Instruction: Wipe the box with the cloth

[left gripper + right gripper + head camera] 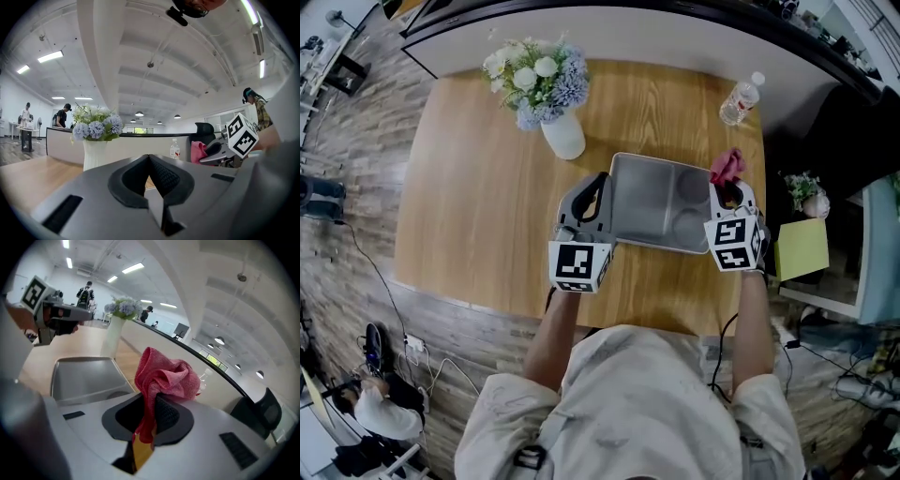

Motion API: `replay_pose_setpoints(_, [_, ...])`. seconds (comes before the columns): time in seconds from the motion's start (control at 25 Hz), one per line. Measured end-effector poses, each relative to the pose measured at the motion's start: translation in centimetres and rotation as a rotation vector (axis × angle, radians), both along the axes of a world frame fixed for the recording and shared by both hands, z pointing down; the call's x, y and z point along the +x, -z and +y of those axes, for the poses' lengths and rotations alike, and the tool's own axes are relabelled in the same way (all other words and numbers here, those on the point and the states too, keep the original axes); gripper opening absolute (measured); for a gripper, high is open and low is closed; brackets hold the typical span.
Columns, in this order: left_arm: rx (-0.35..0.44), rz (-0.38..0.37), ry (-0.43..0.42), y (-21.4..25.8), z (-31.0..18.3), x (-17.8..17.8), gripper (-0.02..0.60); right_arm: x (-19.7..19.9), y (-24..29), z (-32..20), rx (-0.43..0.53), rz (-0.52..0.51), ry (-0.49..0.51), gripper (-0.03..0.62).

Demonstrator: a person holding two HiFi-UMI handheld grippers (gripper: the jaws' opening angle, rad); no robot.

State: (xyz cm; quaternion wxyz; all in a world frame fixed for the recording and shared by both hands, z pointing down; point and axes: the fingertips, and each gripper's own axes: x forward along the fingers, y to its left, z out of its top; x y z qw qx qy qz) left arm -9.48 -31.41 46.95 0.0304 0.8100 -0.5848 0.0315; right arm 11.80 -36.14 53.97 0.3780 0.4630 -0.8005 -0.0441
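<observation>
Right claw (150,414) clenched on pink cloth (165,375) at R edge of gray box (658,201); left claw (150,176) pinched together, empty, by L edge, wood table (483,187).

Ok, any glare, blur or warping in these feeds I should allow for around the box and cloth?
Head view: even light, strong fisheye bowing the table edges, grey box sharp with only soft sheen. Right gripper view: pink cloth crisp, strip lights bright. Left gripper view: dark vignette corners, tube light blown out.
</observation>
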Motion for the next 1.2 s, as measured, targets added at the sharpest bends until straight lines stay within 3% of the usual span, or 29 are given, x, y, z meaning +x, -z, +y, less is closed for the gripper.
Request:
replay_pose_setpoints(0.32, [-0.025, 0.016, 0.019, -1.0, -0.5, -0.5, 0.009, -1.5, -6.7, -0.3, -0.169, 0.336, 0.198, 0.063])
replay_pose_setpoints(0.72, [-0.026, 0.022, 0.014, -1.2, -0.7, -0.6, 0.009, -2.2, -7.8, 0.0, -0.174, 0.42, 0.222, 0.064])
replay_pose_setpoints(1.2, [0.007, 0.025, 0.023, 0.1, -0.1, -1.1, 0.009, -2.1, -7.9, 0.9, -0.202, 0.41, 0.23, 0.064])
